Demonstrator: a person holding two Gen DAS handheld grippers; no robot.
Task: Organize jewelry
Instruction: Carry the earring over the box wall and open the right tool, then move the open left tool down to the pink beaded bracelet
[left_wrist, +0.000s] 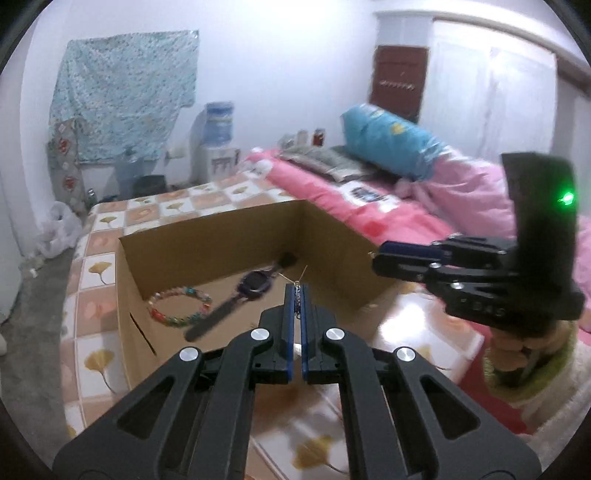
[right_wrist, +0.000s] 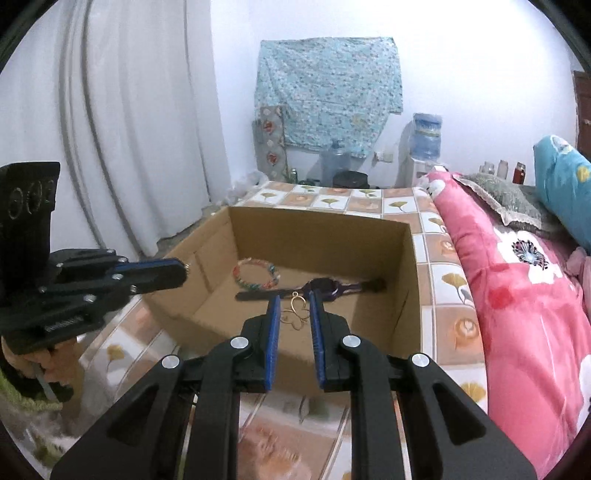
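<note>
A bed under a tiled-print sheet (right_wrist: 441, 254) — squares of white and peach with yellow ginkgo leaves. On the right, a pink flowered quilt (right_wrist: 517, 295) and a turquoise pillow (left_wrist: 391, 142). At the far wall, a pale blue patterned cloth (right_wrist: 328, 92) pinned up, a water dispenser (left_wrist: 219, 147) beside it, white curtains (right_wrist: 140, 110) on the left. A dark red door (left_wrist: 400, 79) further right.

In the middle of the bed, an open cardboard box (right_wrist: 325, 236), plain brown, low-walled, rectangular. Inside on its floor: a round bracelet of multicoloured beads (left_wrist: 179, 306) toward the left, and just beside it a wristwatch (left_wrist: 255, 286) with dark, flat straps laid out straight and a purplish face.

Left claw (left_wrist: 297, 295) pressed together, blue pads clamped on a thin gold chain (left_wrist: 298, 276) whose fine end pokes out past the tips; held over the near part of the box. Whether more hangs below cannot be told.

Right claw (right_wrist: 293, 299) a little apart, pads gripping a gold wire pendant (right_wrist: 295, 312) — looped, butterfly-like outline — held above the box's near edge. Seen from the opposite camera, each claw black and boxy with blue fingers (left_wrist: 410, 248), carried by a hand (left_wrist: 511, 349) in a green-and-white knit cuff.
</note>
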